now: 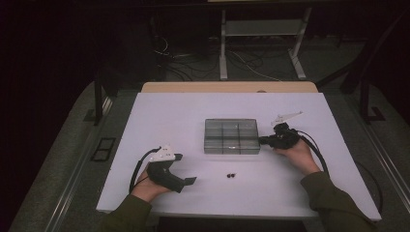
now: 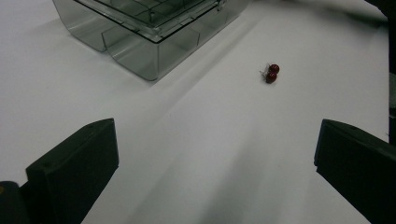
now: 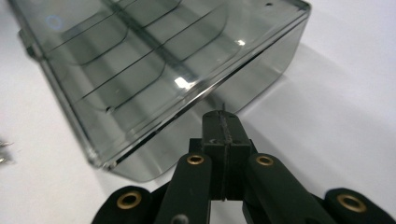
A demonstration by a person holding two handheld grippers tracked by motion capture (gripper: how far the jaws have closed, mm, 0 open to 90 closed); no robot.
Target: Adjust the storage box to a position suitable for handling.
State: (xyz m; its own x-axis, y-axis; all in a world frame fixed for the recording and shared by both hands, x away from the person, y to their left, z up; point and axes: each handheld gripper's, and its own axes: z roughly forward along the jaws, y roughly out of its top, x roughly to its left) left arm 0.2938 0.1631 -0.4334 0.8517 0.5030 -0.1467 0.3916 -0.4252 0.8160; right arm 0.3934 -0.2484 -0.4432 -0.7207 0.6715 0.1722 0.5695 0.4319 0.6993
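smoky grey clear-plastic compartment box (image 1: 231, 136) mid white desk (image 1: 169, 116). right gripper (image 3: 223, 122) fingers closed, empty, tips by box's right wall. left gripper (image 2: 215, 154) fingers wide open; two red beads (image 2: 272, 73) beyond them.

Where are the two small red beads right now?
In the high view the red beads lie on the white table, just in front of the smoky compartment box, between the two grippers.
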